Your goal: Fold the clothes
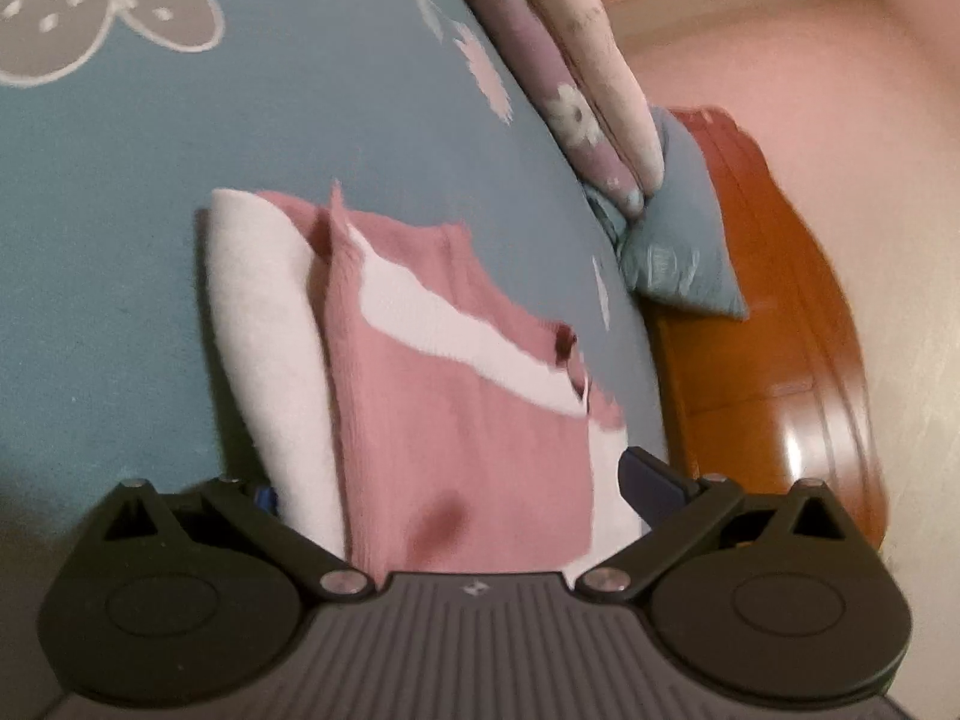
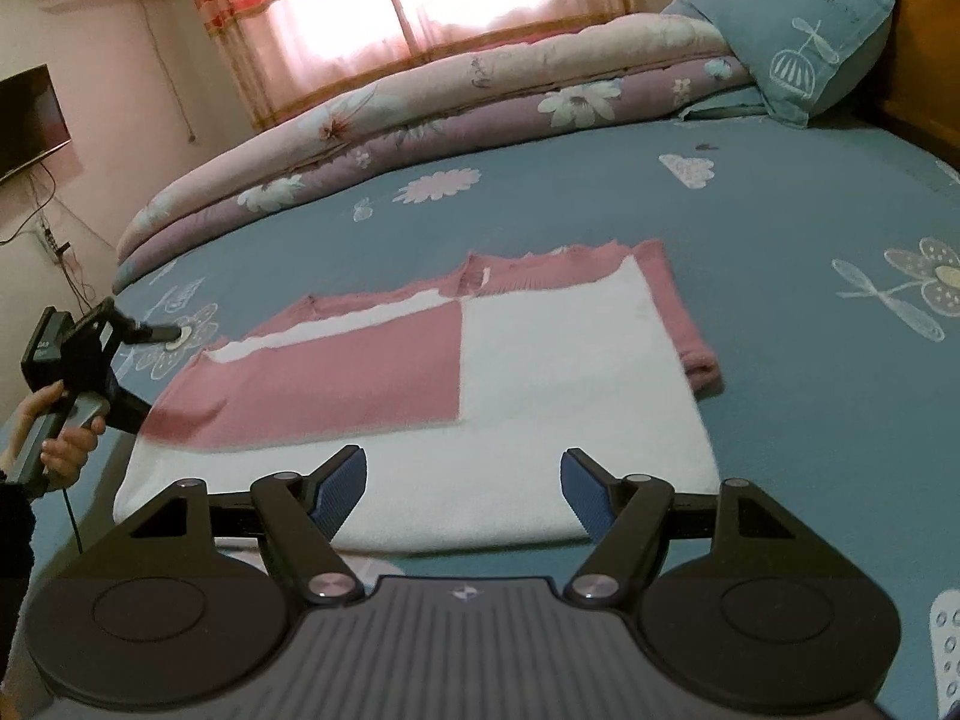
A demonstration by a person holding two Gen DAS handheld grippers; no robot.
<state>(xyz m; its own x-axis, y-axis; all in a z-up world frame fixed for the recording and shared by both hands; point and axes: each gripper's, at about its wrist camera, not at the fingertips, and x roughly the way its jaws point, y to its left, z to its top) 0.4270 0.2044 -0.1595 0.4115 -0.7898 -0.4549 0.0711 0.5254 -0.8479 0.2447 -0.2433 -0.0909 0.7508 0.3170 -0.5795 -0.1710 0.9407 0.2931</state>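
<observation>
Right claw (image 2: 463,486): pads apart, nothing between them, poised just above the near white hem. Left claw (image 1: 450,480): spread wide at the garment's left edge, fabric lying between the fingers but not visibly pinched.

Sweater (image 2: 540,372), pink and white: lying flat on the bed (image 2: 810,420), partly folded, with one pink sleeve (image 2: 678,324) turned in along its right side.

Judged step: taking hold for the next fold.

Recommended:
- Close each claw on all layers at the edge, not the top layer alone.
- Lift both sides level and together.
- Carry the fold across in one line.
- Keep the turned-in sleeve from dragging loose.
- Lay the edges flush before release.

Risk: knit sagging between two widely spaced grips.

Beyond: rolled quilt (image 2: 420,102) and pillow (image 2: 798,42), well apart from the work.
</observation>
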